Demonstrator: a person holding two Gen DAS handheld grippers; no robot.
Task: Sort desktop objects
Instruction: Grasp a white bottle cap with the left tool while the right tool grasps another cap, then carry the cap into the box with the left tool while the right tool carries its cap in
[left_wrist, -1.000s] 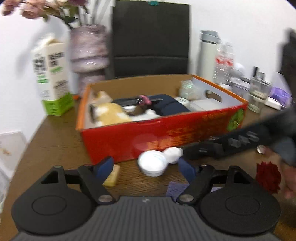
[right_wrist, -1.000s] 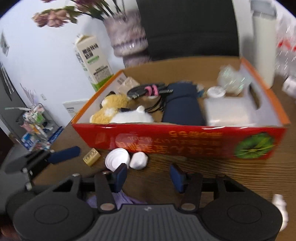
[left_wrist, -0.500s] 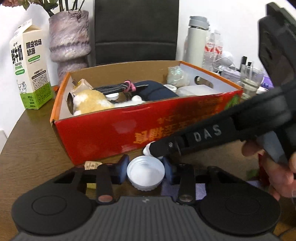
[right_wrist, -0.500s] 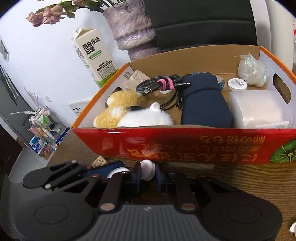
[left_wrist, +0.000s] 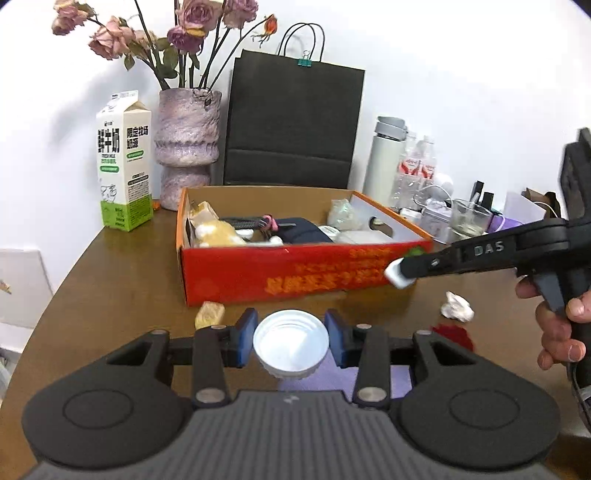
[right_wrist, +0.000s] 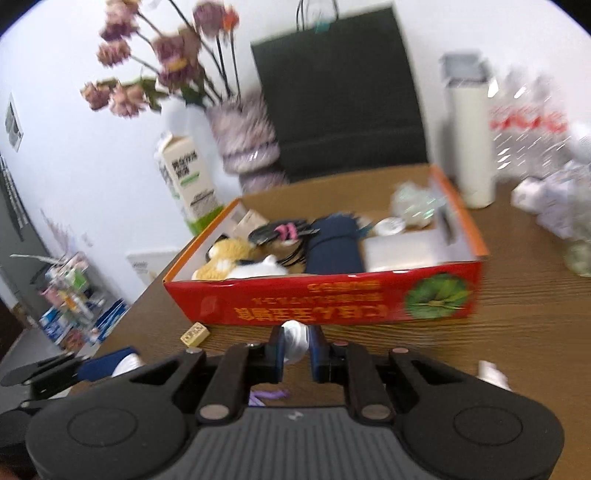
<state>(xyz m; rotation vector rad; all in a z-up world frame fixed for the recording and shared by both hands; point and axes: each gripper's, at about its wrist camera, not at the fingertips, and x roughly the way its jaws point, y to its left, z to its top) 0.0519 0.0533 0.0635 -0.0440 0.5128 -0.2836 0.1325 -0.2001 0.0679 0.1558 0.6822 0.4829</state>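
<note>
My left gripper (left_wrist: 291, 341) is shut on a white round lid (left_wrist: 291, 350) and holds it above the table, in front of the red cardboard box (left_wrist: 295, 275). My right gripper (right_wrist: 295, 347) is shut on a small white lump (right_wrist: 294, 339); in the left wrist view the lump (left_wrist: 397, 275) hangs at the box's front right corner. The box (right_wrist: 325, 299) holds a plush toy, a coiled cable, a dark blue pouch and a white case.
A small yellow block (left_wrist: 209, 314) lies by the box's front left. A crumpled white paper (left_wrist: 457, 305), a red flower (left_wrist: 452, 334) and a purple cloth (left_wrist: 332, 376) lie on the brown table. Milk carton (left_wrist: 123, 166), vase (left_wrist: 186, 147), black bag, thermos and bottles stand behind.
Both grippers closed on their objects and lifted them off the table. The right gripper carried the white lump up and to the right, along the box front.
</note>
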